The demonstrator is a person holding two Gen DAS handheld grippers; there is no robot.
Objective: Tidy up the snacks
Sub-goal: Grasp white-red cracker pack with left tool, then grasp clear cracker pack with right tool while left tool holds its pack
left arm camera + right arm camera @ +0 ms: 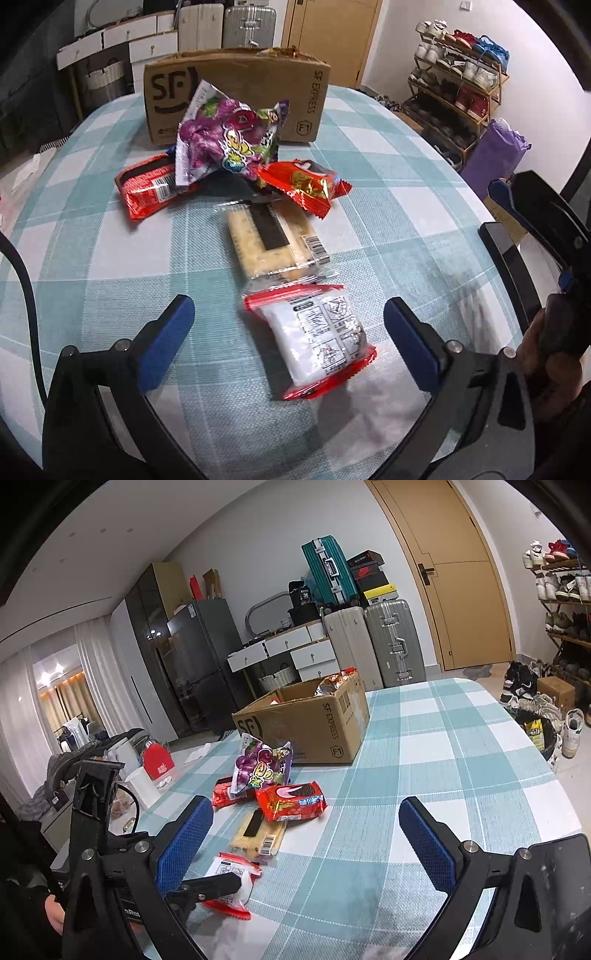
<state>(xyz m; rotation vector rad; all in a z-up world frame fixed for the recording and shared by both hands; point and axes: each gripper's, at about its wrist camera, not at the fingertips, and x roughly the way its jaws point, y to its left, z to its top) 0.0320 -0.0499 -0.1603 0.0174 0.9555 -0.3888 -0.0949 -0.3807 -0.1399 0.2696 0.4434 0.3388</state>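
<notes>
My left gripper (pixel 290 338) is open and points down at the checked tablecloth. A red-and-white snack packet (pixel 317 339) lies flat between its blue pads, which do not touch it. Beyond that packet lie a clear cracker pack (pixel 273 240), a red cookie pack (pixel 306 181), another red packet (pixel 147 184) and a purple candy bag (pixel 221 136). An open cardboard box (pixel 236 92) holding snacks stands behind them. My right gripper (pixel 306 843) hangs open over bare cloth to the right of the pile, with nothing between its pads. The red-and-white packet (pixel 232 878) shows beside its left finger.
The round table's edge (pixel 461 177) curves away on the right, with a dark chair back (pixel 506 258) against it. A shoe rack (pixel 458 85), a purple bag (pixel 495 155) and suitcases (pixel 391 642) stand beyond. A white cup (pixel 142 786) sits at the table's left.
</notes>
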